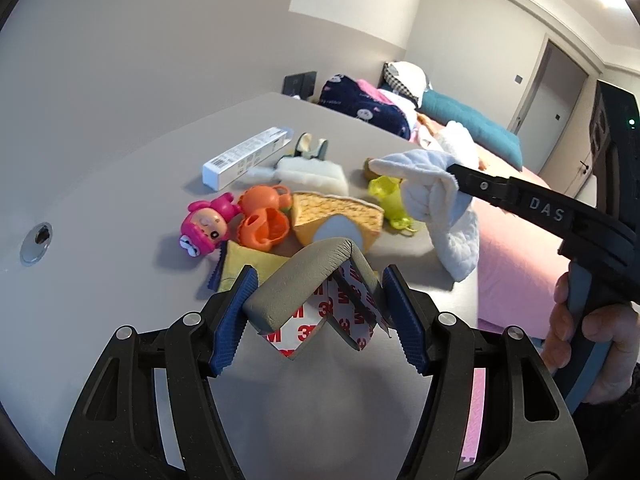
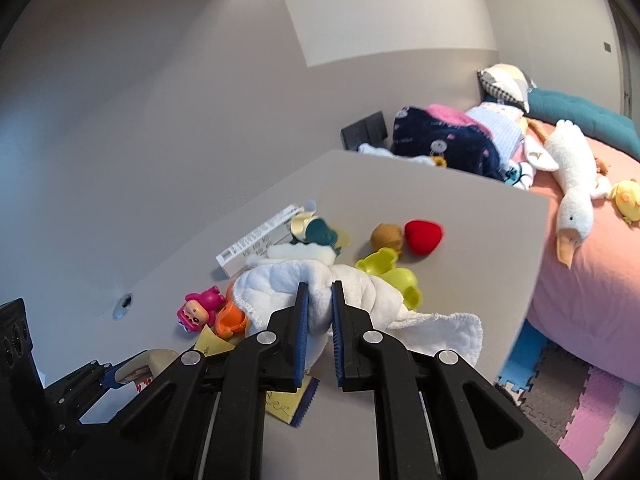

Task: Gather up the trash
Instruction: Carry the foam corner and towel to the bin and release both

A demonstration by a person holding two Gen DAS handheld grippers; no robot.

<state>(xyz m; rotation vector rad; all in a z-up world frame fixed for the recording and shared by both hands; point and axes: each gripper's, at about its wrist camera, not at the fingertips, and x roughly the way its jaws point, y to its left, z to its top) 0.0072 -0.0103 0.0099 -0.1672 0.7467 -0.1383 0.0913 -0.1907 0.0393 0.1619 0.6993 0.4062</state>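
My left gripper (image 1: 320, 284) is shut on a grey foam corner guard (image 1: 304, 272) with red-printed white adhesive backing, held just above the grey table (image 1: 120, 200). The guard also shows at the lower left of the right wrist view, as the corner guard (image 2: 156, 360). My right gripper (image 2: 320, 292) is shut on a white quilted cloth (image 2: 360, 296), bunched between its blue pads and lifted over the toy pile. From the left wrist view, that cloth (image 1: 432, 196) hangs from the right gripper (image 1: 454, 170), with a hand (image 1: 580, 328) on its handle.
On the table lie a pink figure (image 1: 206, 228), an orange toy (image 1: 264, 220), a cheese-like wedge (image 1: 336, 212), a white box (image 1: 248, 158), a yellow-green toy (image 2: 388, 268), a red heart (image 2: 423, 236) and a yellow packet (image 1: 248, 268). A pink bed (image 2: 600, 260) stands to the right.
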